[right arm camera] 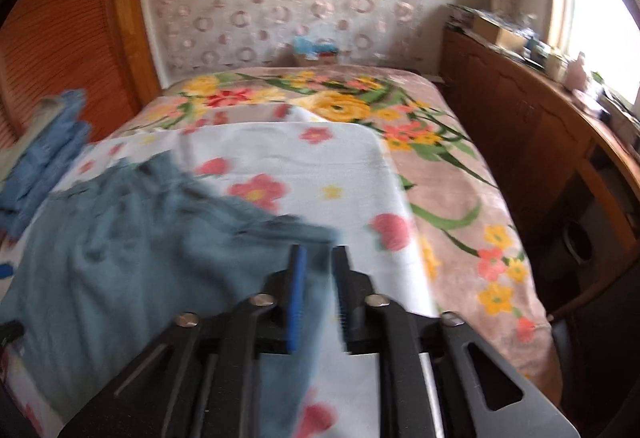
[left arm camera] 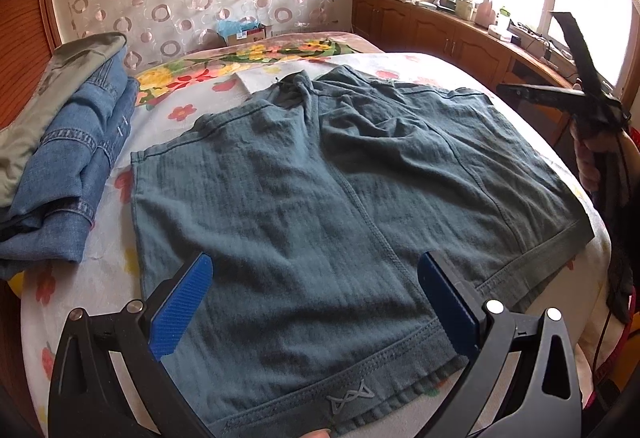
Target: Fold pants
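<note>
A pair of teal-grey shorts (left arm camera: 320,198) lies spread flat on the bed, waistband toward me. My left gripper (left arm camera: 316,278) is open, its blue pads (left arm camera: 182,310) wide apart just above the waistband end. In the left wrist view my right gripper (left arm camera: 588,94) hovers in the air off the shorts' right side. In the blurred right wrist view the right gripper (right arm camera: 318,278) has its jaws close together over the shorts' (right arm camera: 140,238) right edge, with a narrow gap between them; whether cloth is pinched there is unclear.
Folded jeans and a green garment (left arm camera: 68,142) are stacked at the bed's left. A floral sheet (right arm camera: 320,166) and blanket (right arm camera: 460,198) cover the bed. A wooden cabinet (left arm camera: 440,30) with clutter runs along the right under the window.
</note>
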A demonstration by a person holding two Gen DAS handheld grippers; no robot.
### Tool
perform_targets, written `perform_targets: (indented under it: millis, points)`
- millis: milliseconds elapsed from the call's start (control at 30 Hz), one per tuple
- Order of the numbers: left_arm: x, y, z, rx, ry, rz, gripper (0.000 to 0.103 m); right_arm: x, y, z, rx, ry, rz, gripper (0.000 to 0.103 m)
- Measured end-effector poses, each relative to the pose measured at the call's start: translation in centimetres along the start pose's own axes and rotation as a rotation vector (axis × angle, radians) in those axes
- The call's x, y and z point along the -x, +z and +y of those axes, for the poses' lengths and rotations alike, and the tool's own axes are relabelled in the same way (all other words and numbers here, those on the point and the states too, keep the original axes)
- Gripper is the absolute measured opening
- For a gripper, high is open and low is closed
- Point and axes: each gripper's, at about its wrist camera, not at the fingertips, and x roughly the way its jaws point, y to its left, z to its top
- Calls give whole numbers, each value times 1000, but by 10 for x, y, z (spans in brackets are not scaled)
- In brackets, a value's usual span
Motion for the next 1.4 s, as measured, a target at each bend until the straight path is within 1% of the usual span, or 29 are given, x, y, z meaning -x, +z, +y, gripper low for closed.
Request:
perform_targets:
  millis: [67,100,167,233,333,467,500,667,700,733,900,1033,1233,1300,1400]
  points:
    - [3,-2,2,6,2,-1,103,21,-15,11,23,30,-11,39]
    - [5,-3,4,8,3,-3,103,27,-21,17,38,44,-13,41]
    - [11,-7,8,17,5,-9,103,38,-37,30,64,79,-12,42]
    - [16,-13,14,29,10,-15,103,35,-47,34,85,107,-9,43]
    - [25,-22,25,48,23,-26,103,39,-68,39,104,141,0,48]
    - [35,-35,42,74,49,-37,103,60,-94,28,118,143,-3,53]
    - [36,-37,45,80,52,-40,103,65,-94,27,120,135,-3,54]
    - [43,-52,63,123,60,-41,103,80,-108,25,113,125,4,55]
    - [44,-55,66,131,61,-40,100,84,-111,26,114,132,6,55]
    - [44,-59,69,140,63,-37,99,86,-113,28,118,138,6,55]
    - [46,-73,78,170,68,-23,99,105,-128,35,140,200,2,55]
    - [43,-80,81,179,72,-7,99,104,-131,37,188,264,17,55]
    - [36,-87,79,171,76,16,99,94,-127,45,254,321,31,54]
    - [37,-88,78,165,83,13,99,92,-129,46,275,336,36,49]
    - [37,-88,77,161,87,9,99,89,-130,49,304,350,41,46]
